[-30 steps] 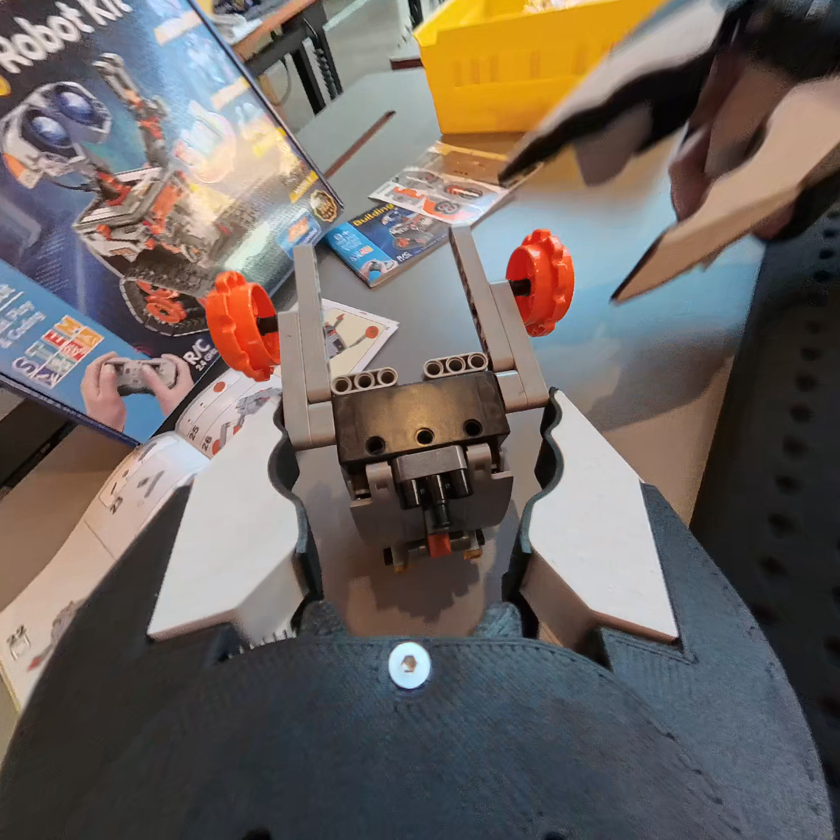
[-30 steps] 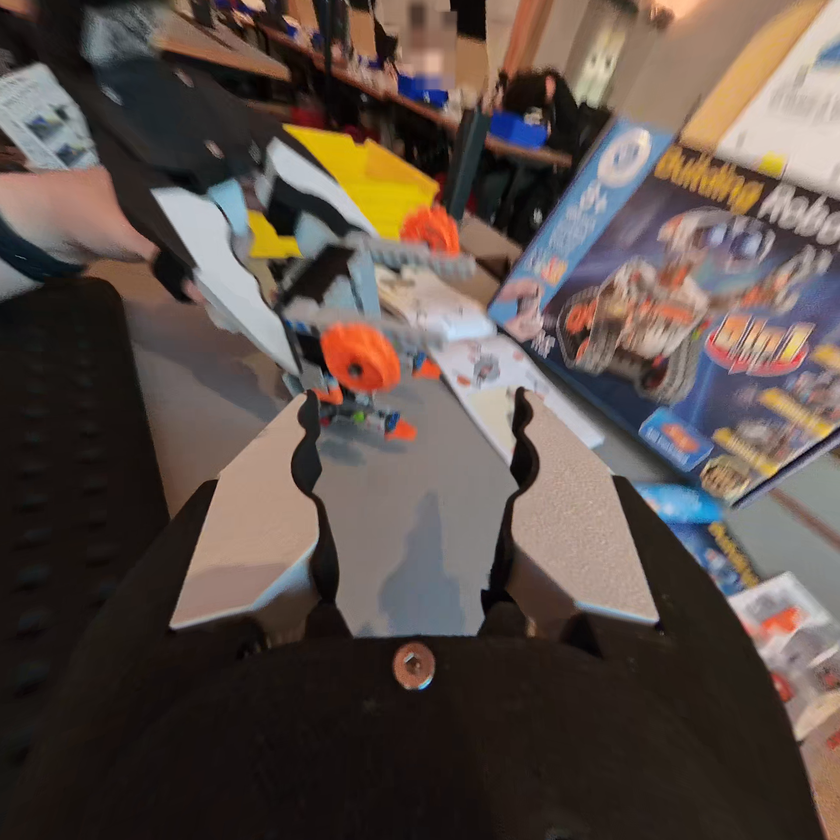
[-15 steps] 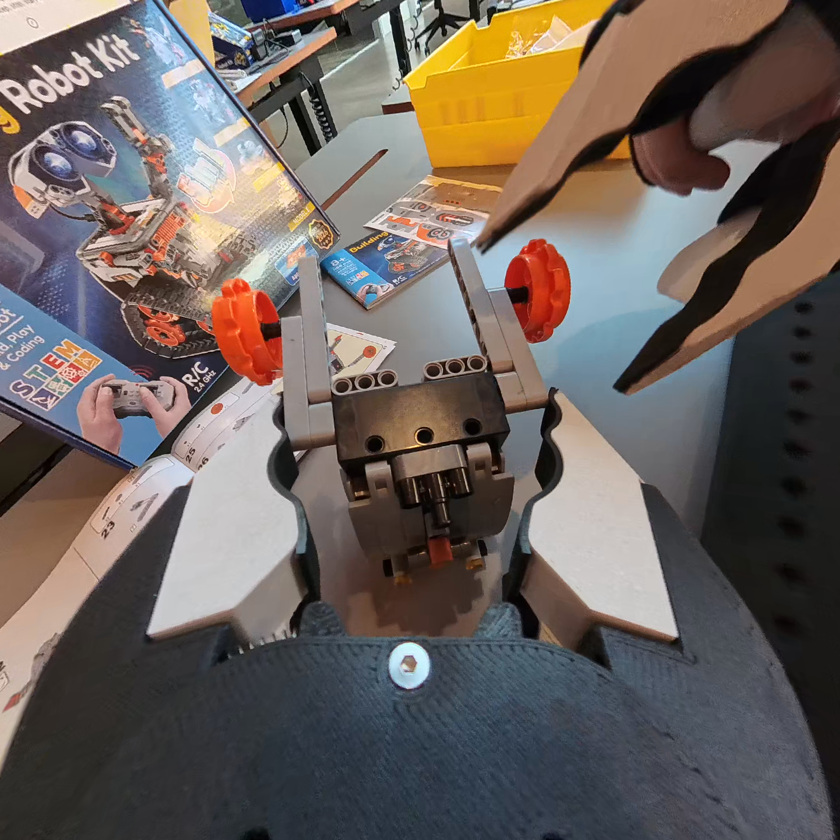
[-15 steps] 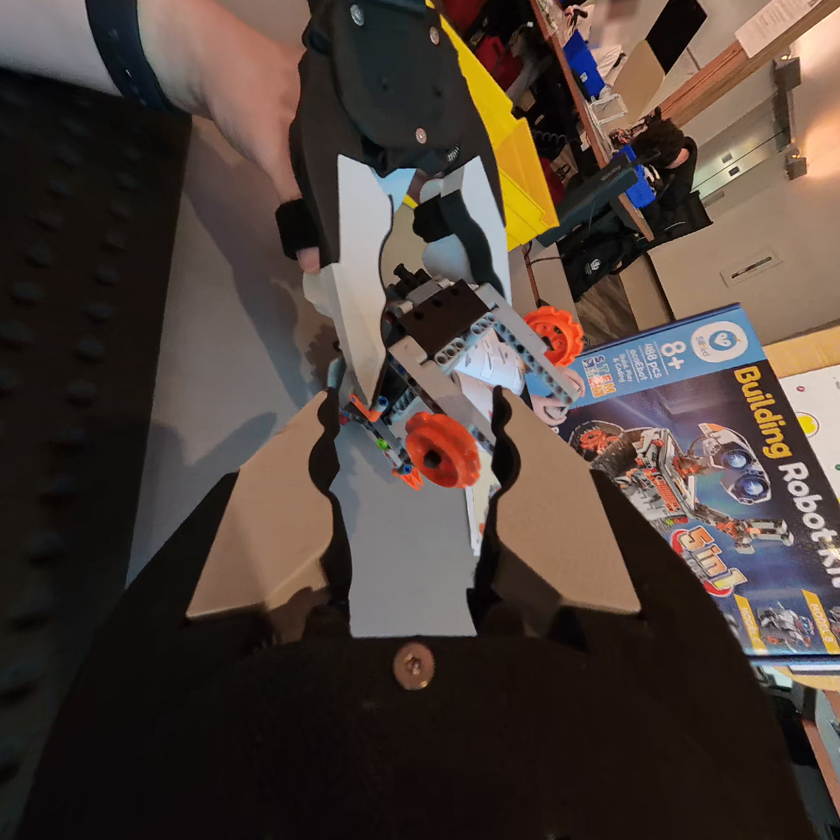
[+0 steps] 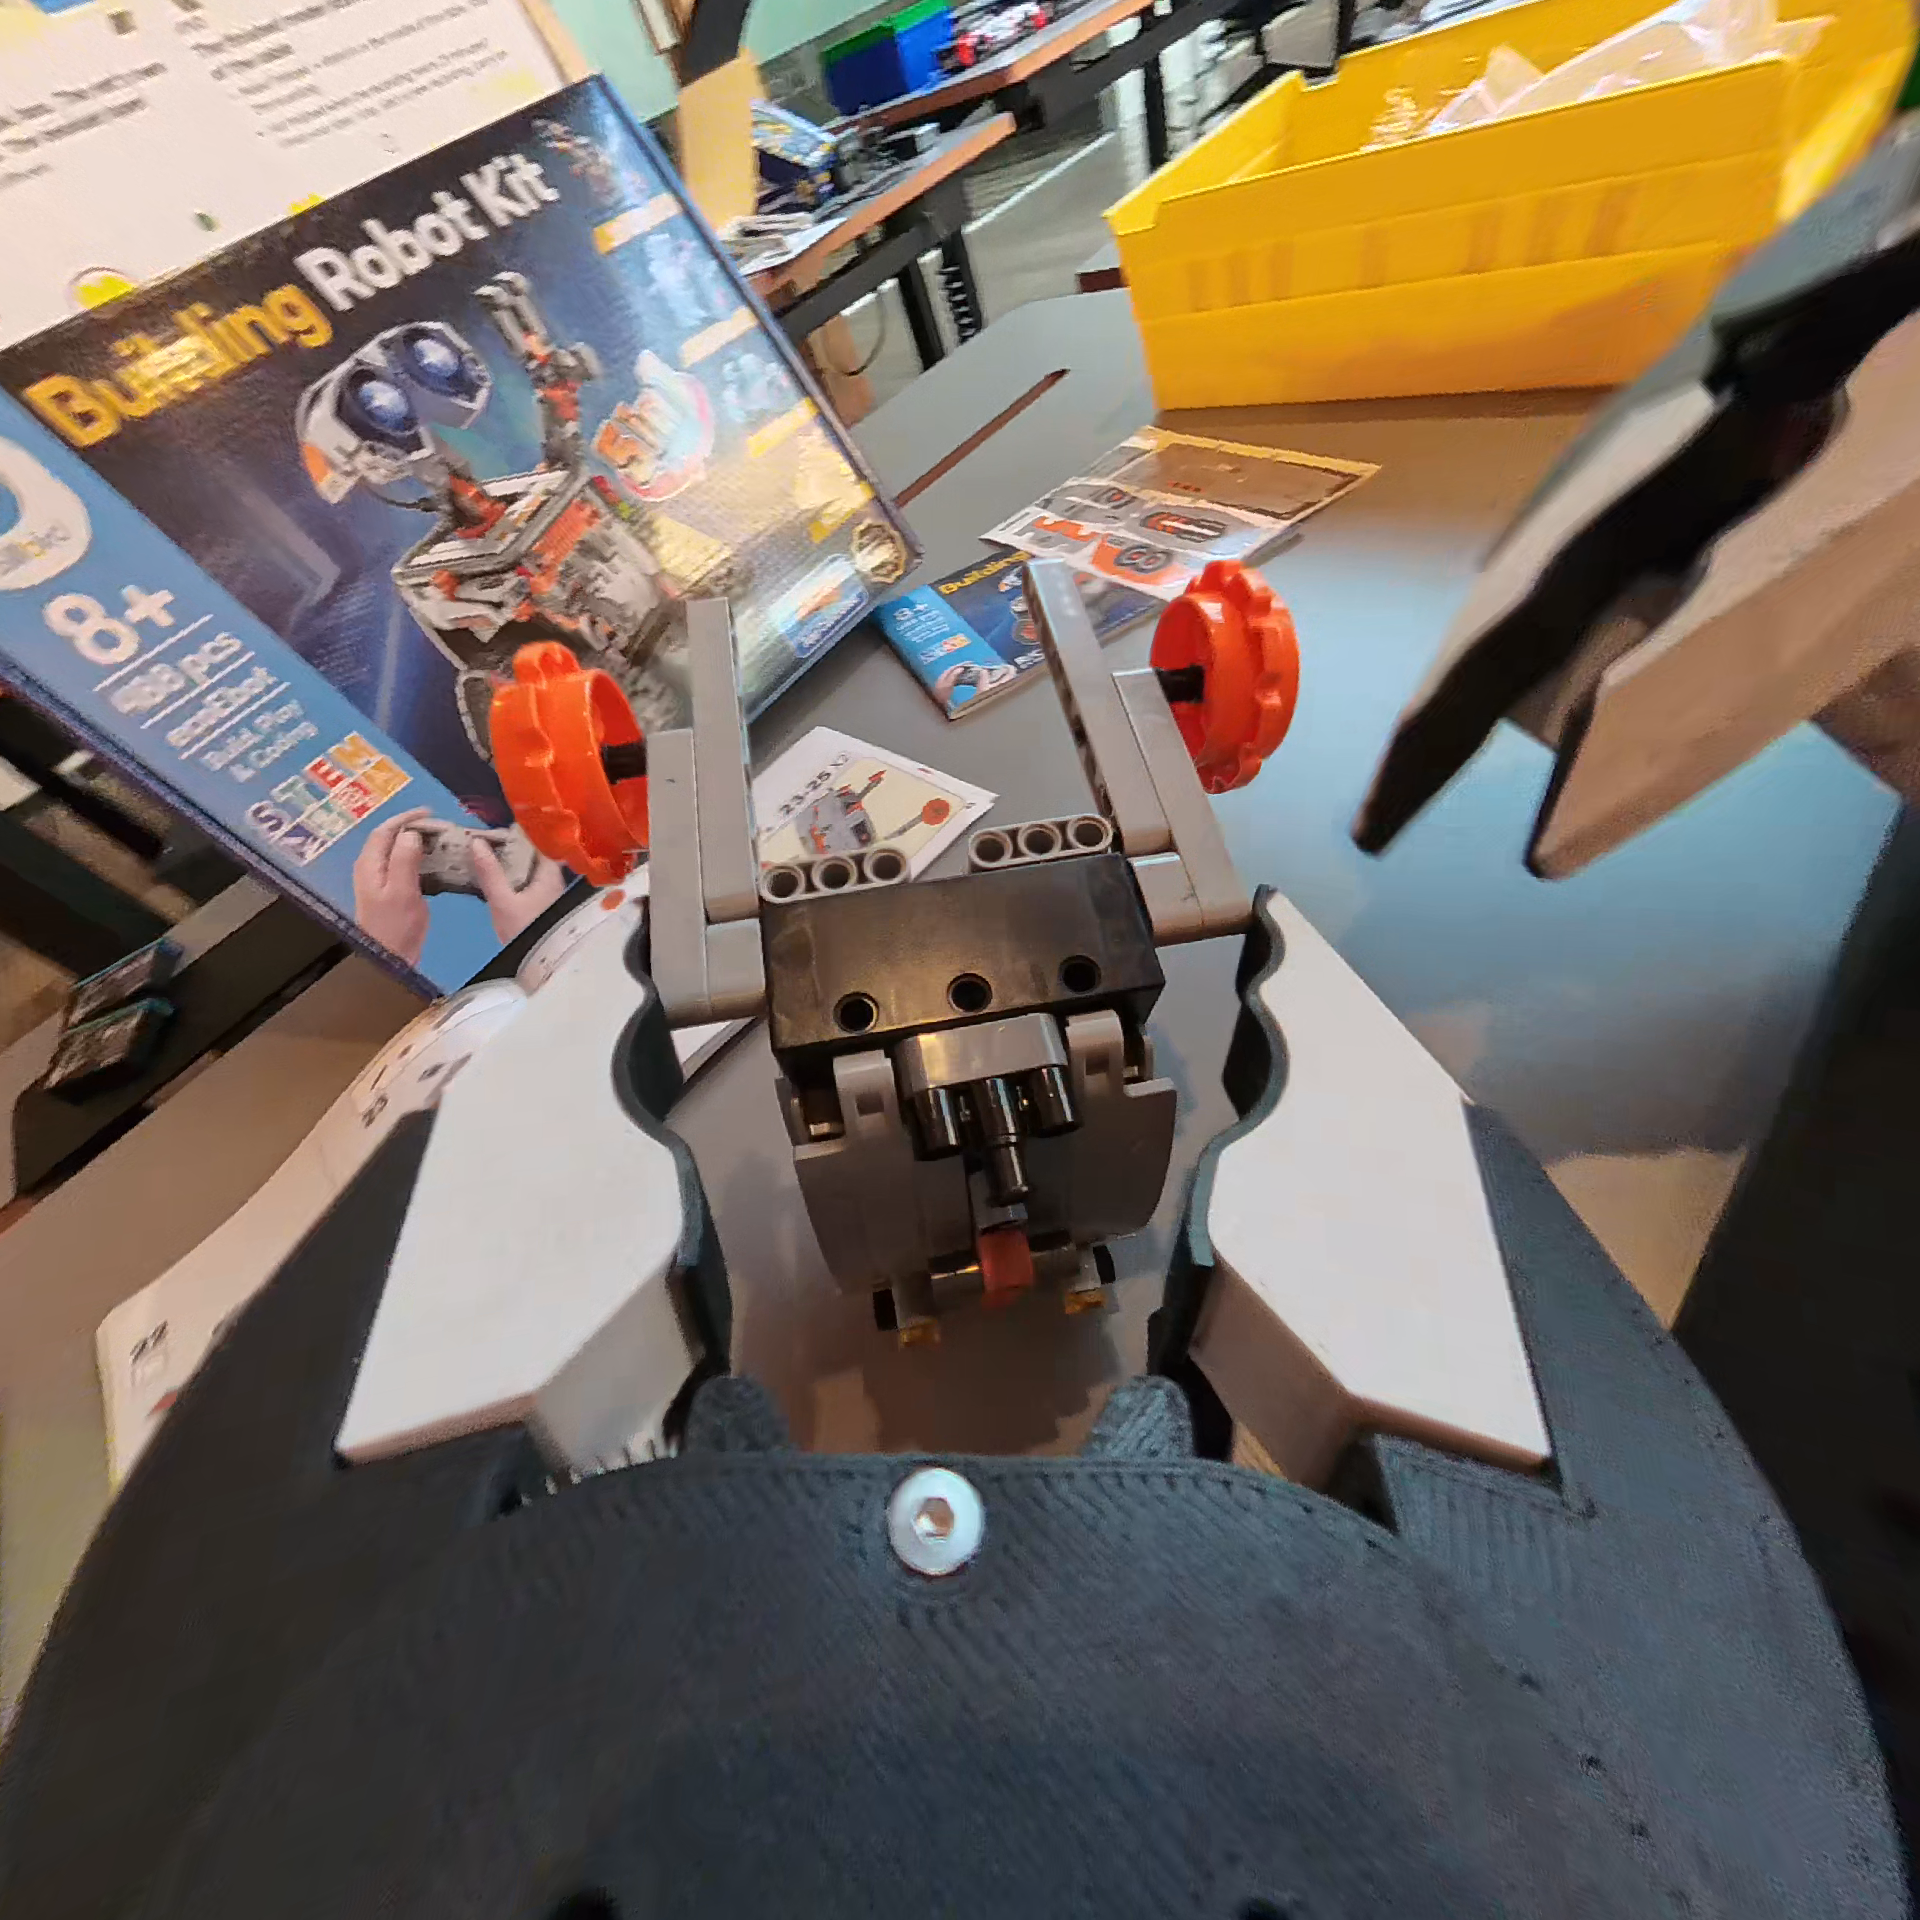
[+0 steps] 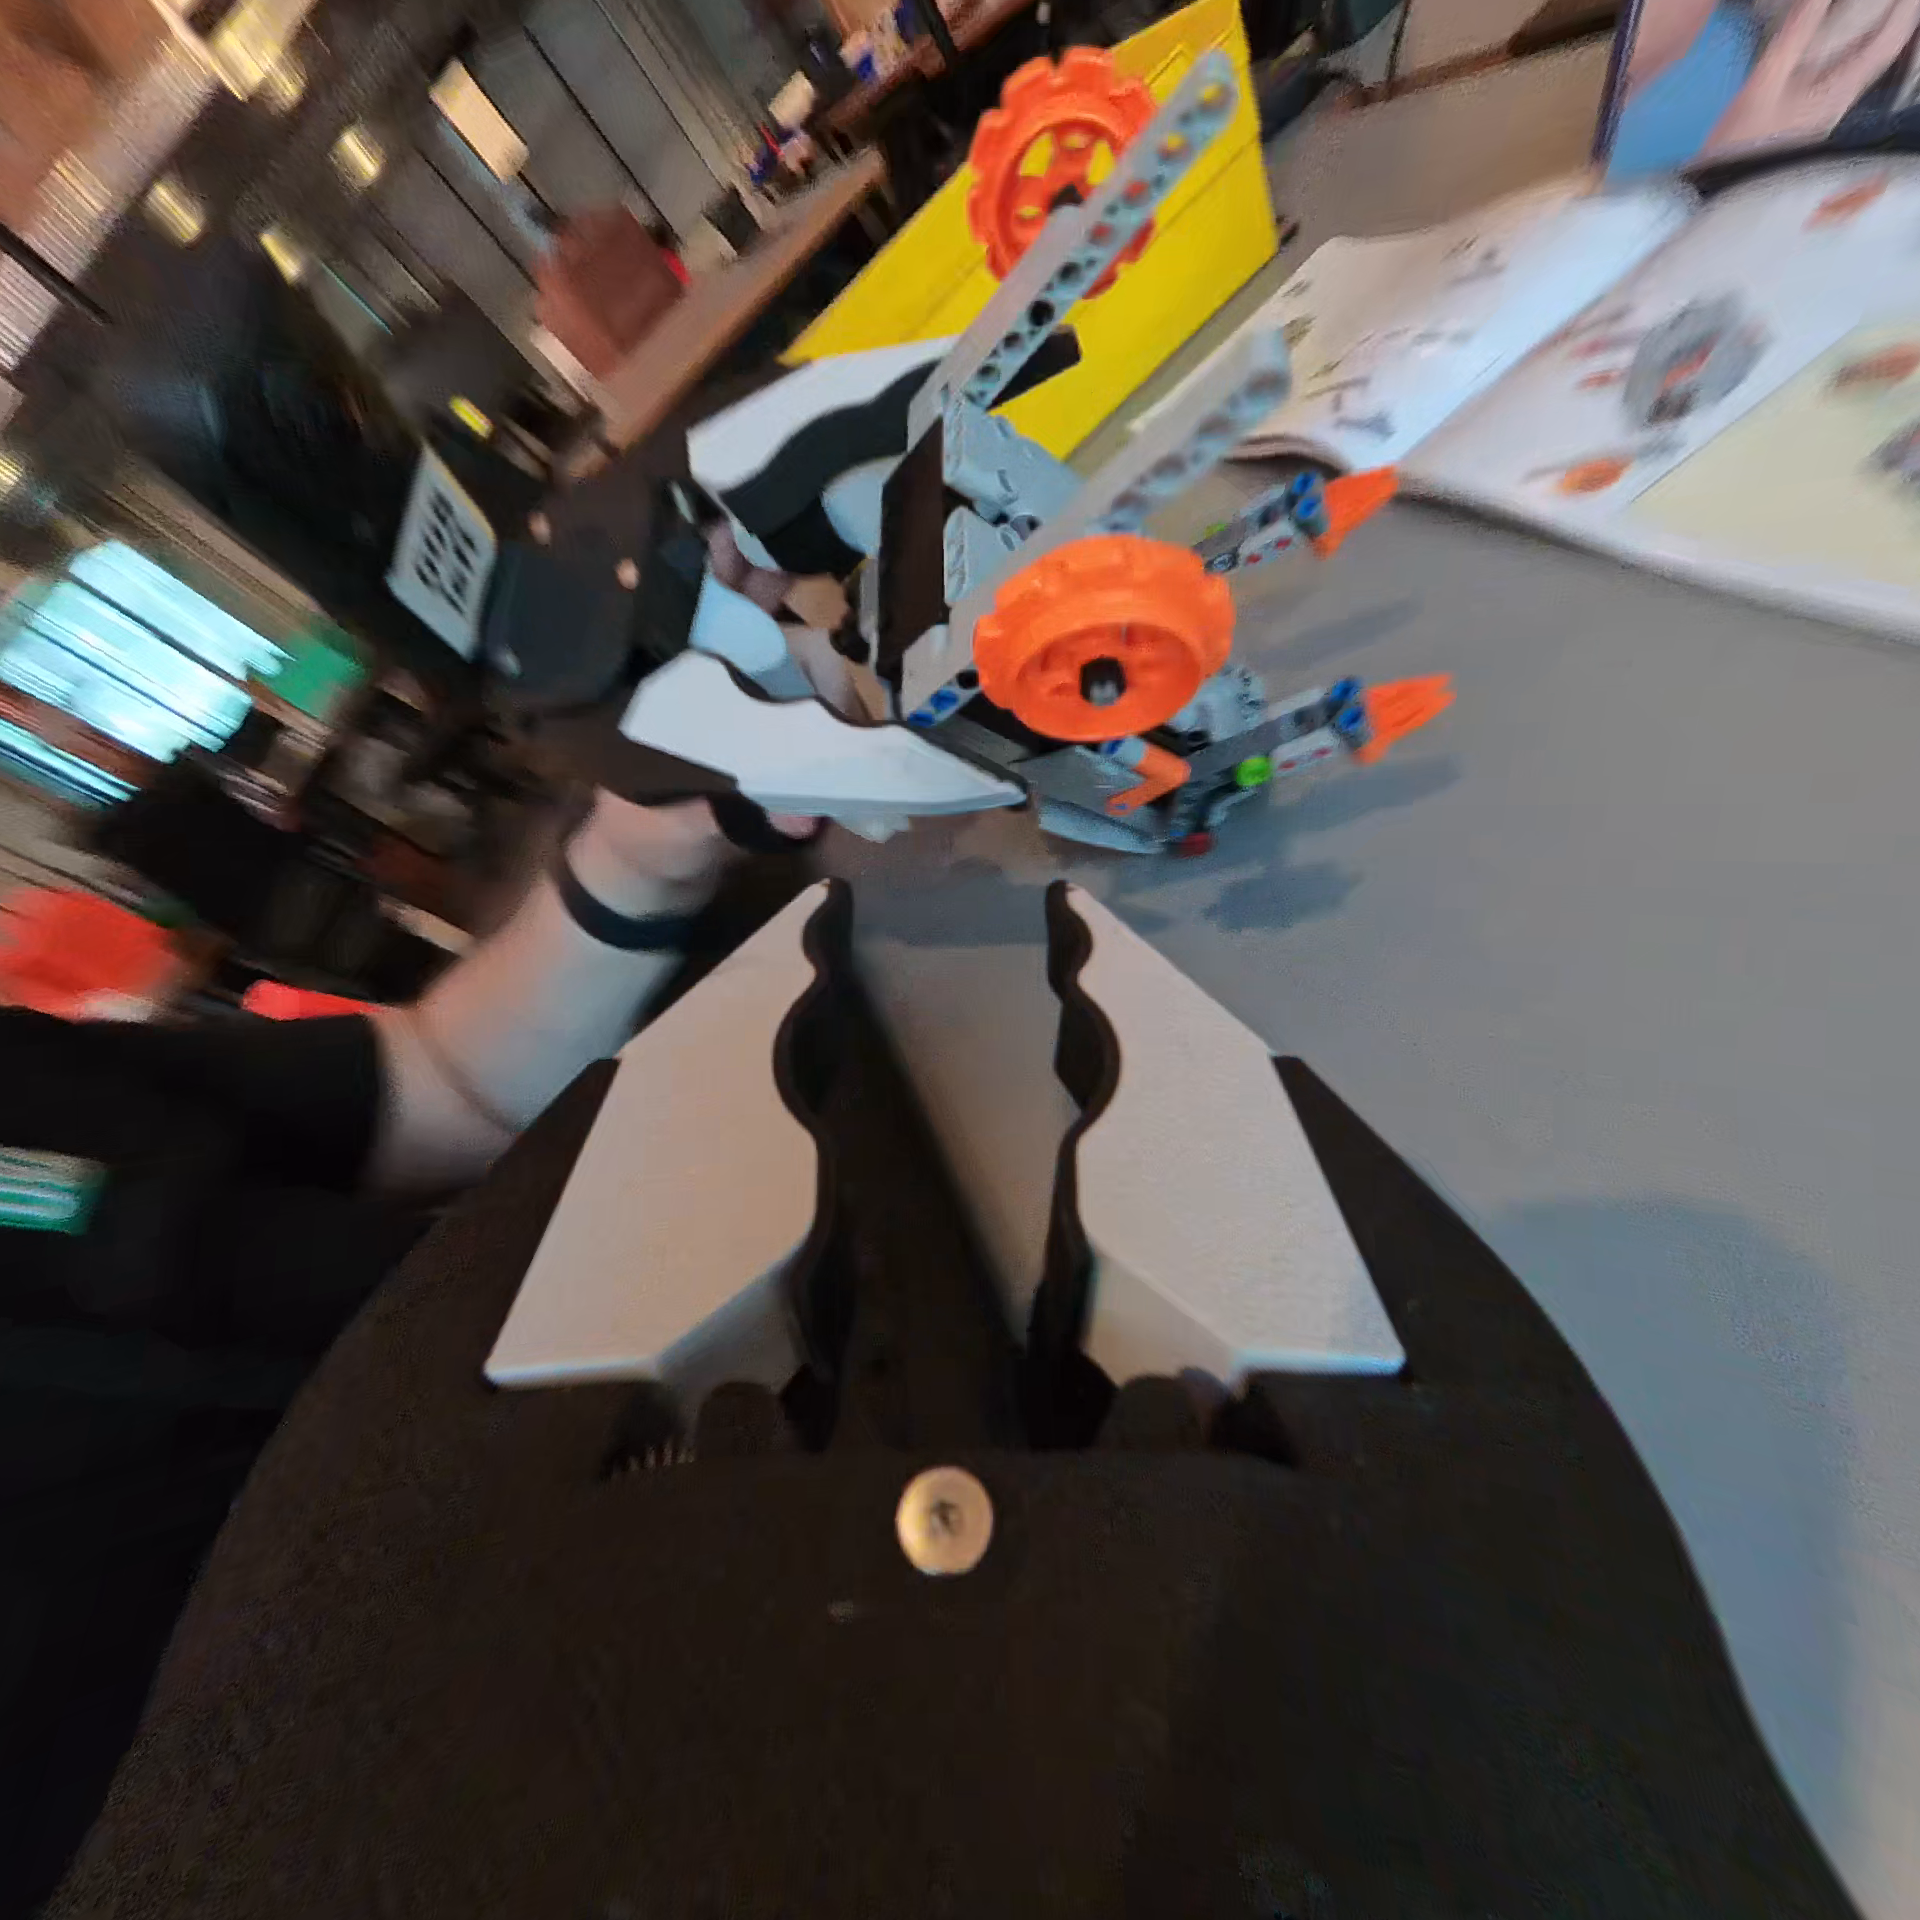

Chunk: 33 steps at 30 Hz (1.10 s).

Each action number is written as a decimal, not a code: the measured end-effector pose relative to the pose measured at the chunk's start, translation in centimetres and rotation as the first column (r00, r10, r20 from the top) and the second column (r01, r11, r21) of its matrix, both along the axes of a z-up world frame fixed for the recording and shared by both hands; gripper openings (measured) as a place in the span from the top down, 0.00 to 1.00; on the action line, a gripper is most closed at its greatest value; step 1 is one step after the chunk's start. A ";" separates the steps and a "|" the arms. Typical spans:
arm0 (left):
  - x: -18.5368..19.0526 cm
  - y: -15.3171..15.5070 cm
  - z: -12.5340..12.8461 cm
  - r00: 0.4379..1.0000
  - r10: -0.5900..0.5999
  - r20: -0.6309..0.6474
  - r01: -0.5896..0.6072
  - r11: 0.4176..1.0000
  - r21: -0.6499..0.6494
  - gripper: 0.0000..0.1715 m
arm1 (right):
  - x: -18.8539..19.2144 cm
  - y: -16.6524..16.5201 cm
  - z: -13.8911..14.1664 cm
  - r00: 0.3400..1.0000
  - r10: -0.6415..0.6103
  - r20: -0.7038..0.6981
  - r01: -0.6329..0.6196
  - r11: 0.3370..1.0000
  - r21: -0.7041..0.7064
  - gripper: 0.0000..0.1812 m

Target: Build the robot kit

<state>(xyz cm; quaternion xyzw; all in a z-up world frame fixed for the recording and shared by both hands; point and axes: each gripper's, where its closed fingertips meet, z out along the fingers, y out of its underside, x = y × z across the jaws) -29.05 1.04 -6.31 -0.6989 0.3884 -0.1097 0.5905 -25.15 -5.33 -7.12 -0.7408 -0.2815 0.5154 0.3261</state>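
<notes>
**Firmly clamped: brick-built model in the left gripper, right gripper empty nearby**

Left gripper (image 5: 951, 1049) is clamped on the brick-built robot model (image 5: 961, 966), pads (image 5: 540, 1195) pressing the grey side beams beside the black block, centre frame. Model held just above the grey table (image 5: 1558, 956); whether its underside touches the table, cannot tell. Two orange toothed wheels (image 5: 1226, 675) sit on thin axles at the beam ends.

Handling, as a judgement: light, rigid plastic, but press-fit joints look fragile. Wheels and long beams would likely pop off under side load. Safest hold is the black core and the beams next to it, as now.

Right gripper (image 6: 945, 914) holds nothing, its tongs set a narrow gap apart, pointing at the model from lower centre of its view.

Kit box (image 5: 416, 468) upper left, yellow bin (image 5: 1403, 260) upper right, instruction leaflets (image 5: 1174, 509) between.

Against half a second ago: right gripper has dropped lower and narrowed its gap; left grip unchanged.
</notes>
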 end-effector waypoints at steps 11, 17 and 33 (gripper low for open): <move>-0.1 -0.8 0.0 0.981 0.189 -0.036 -0.185 0.978 0.093 0.37 | -2.4 3.5 0.9 0.947 -0.144 -0.286 0.085 0.974 -0.209 0.76; 0.6 -0.8 0.0 0.969 0.233 -0.086 -0.219 0.965 0.144 0.38 | -2.2 4.3 0.7 0.948 -0.108 -0.298 0.043 0.975 -0.217 0.80; -1.4 -4.0 -0.3 0.946 -0.142 0.292 0.196 0.966 -0.166 0.53 | 1.2 3.2 -1.1 0.905 0.330 -0.269 -0.365 0.927 -0.090 0.95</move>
